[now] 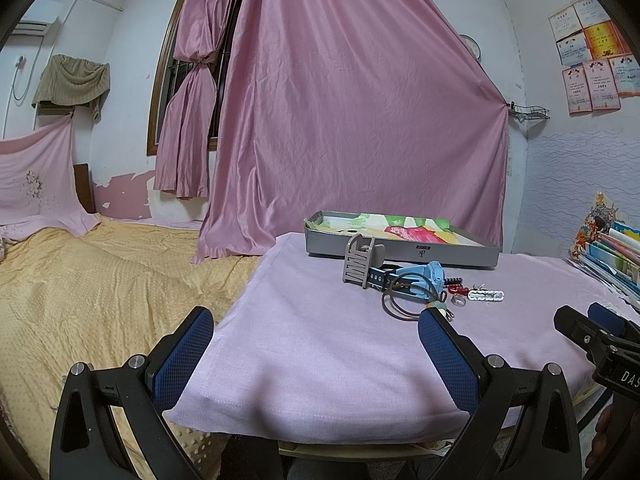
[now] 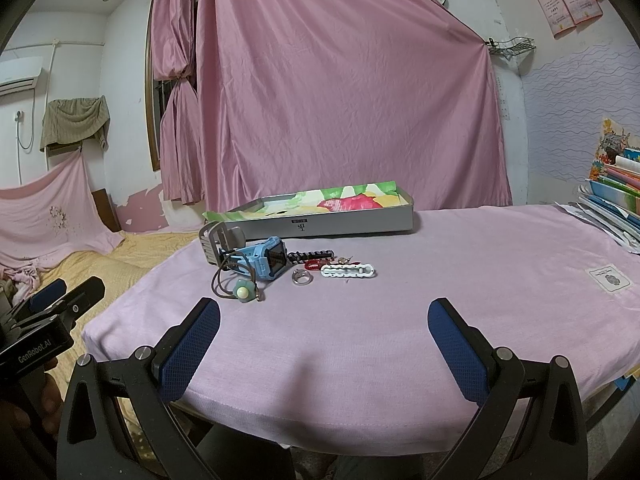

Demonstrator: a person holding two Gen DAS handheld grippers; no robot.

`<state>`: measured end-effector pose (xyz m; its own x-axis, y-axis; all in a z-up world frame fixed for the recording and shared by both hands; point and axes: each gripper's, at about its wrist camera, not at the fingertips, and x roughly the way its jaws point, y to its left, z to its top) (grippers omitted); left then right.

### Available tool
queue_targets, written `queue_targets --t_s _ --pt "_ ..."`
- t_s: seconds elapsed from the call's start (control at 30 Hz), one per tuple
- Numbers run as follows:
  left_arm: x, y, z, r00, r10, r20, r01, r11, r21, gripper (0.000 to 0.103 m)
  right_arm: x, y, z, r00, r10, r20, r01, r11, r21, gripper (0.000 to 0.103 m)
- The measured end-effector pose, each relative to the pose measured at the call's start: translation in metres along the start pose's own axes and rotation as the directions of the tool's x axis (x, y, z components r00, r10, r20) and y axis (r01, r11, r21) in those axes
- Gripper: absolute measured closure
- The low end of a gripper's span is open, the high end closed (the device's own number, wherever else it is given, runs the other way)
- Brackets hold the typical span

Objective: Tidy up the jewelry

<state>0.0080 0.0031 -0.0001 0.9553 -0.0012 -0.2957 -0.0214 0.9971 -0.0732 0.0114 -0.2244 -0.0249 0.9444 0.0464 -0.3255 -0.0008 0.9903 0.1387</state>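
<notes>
Both grippers hung over the near edge of the pink-clothed table (image 2: pixel 460 264), each with its blue pads spread wide and grasping nothing: the left gripper (image 1: pixel 316 332) toward the bed side, the right gripper (image 2: pixel 324 320) beside it. The jewelry lay in a small cluster just in front of the grey tray (image 2: pixel 320 222), which held a bright patterned sheet. Nearest the tray stood a grey hair claw (image 2: pixel 218 242), touching a blue watch (image 2: pixel 266 260). A brown cord with a pale green bead (image 2: pixel 243 292) lay in front of the watch. Further from the claw, along the tray's front, sat a silver ring (image 2: pixel 301 277), a red clip (image 2: pixel 313 266), a white clip (image 2: pixel 348 271) and a dark toothed clip (image 2: pixel 310 256).
</notes>
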Motion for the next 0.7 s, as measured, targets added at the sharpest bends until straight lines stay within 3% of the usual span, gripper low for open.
queue_targets --t_s 0.7 --pt "-0.0007 0.0007 -0.0018 1.0 0.001 0.0 -0.001 1.0 0.002 0.0 0.0006 -0.0005 0.0003 1.0 -0.001 -0.002 0.001 1.0 0.002 0.001"
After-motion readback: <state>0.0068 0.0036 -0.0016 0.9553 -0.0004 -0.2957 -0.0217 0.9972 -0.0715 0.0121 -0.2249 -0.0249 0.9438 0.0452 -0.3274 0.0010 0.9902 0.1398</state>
